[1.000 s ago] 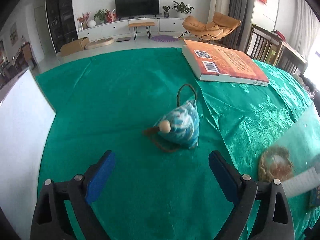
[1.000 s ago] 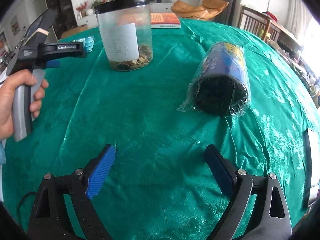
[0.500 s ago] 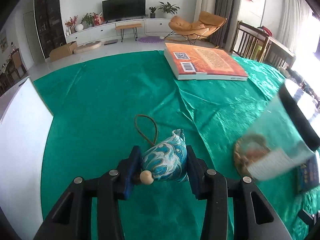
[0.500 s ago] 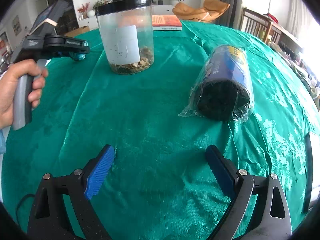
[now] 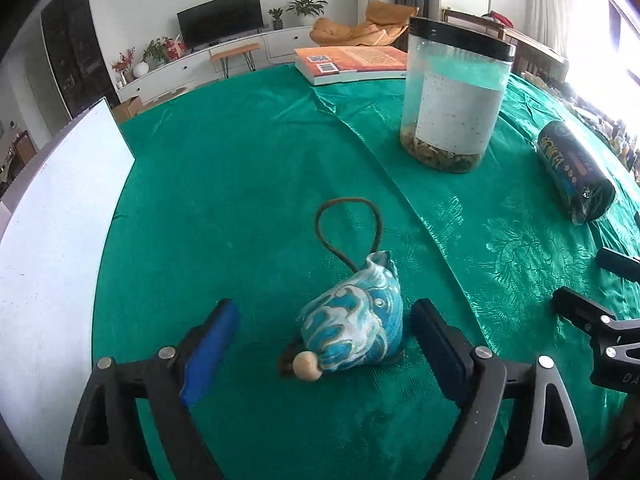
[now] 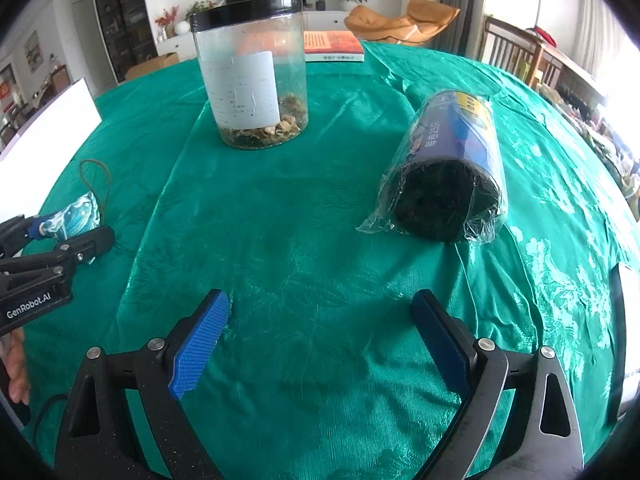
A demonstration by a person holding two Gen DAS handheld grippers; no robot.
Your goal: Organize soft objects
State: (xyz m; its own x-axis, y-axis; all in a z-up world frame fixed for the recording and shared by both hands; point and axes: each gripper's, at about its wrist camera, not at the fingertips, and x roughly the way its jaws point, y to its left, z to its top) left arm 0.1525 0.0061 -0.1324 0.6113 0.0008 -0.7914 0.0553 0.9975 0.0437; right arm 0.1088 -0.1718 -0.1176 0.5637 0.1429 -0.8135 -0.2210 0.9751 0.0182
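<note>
Between the spreading fingers of the left gripper (image 5: 324, 344), a blue-and-white patterned pouch (image 5: 354, 330) lies on the green-clothed surface (image 5: 240, 184), neither blue pad pressing it; its brown cord loop (image 5: 348, 228) trails toward the far side and a wooden bead (image 5: 306, 365) sits at its near end. Farther right stand a clear jar (image 5: 454, 100) and a wrapped dark roll (image 5: 574, 176) lying on its side. Over bare cloth, the right gripper (image 6: 320, 340) holds its fingers wide apart with nothing between them.
</note>
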